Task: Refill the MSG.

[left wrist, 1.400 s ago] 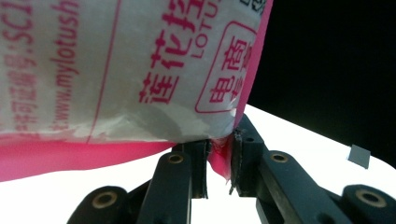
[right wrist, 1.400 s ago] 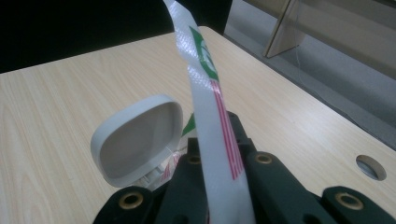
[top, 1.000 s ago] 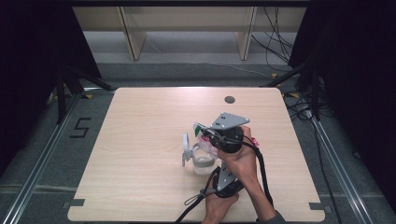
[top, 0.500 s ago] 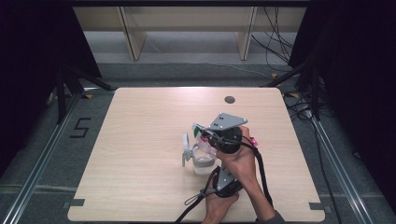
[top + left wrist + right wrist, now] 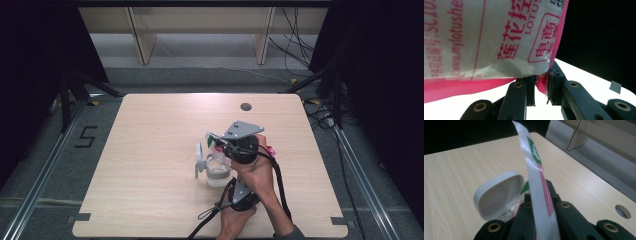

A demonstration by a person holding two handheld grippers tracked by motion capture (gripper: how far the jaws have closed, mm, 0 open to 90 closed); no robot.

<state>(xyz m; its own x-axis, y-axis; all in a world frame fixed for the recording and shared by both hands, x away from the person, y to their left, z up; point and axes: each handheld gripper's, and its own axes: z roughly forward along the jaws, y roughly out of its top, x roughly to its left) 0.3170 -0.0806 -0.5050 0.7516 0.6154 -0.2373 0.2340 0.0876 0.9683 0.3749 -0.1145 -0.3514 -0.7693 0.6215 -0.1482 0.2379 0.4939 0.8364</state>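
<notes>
1. The left tongs point(image 5: 541, 87) are clamped on the pink bottom edge of a white-and-pink printed plastic packet point(image 5: 491, 40), which rises directly above their jaws.
2. The right tongs point(image 5: 541, 202) are pressed together on the packet's other end, a white strip with green and red print standing straight up between the jaws.
3. Just below and beside the right tongs sits a clear plastic jar point(image 5: 218, 172) with its white flip lid point(image 5: 499, 195) open.
4. Judged from this, the packet is gripped and positioned over the jar; tearing or emptying it seems left to do.
5. The light wooden table point(image 5: 150, 150) offers wide bare room to the left and beyond the tongs; its near edge lies close behind the hands.
</notes>
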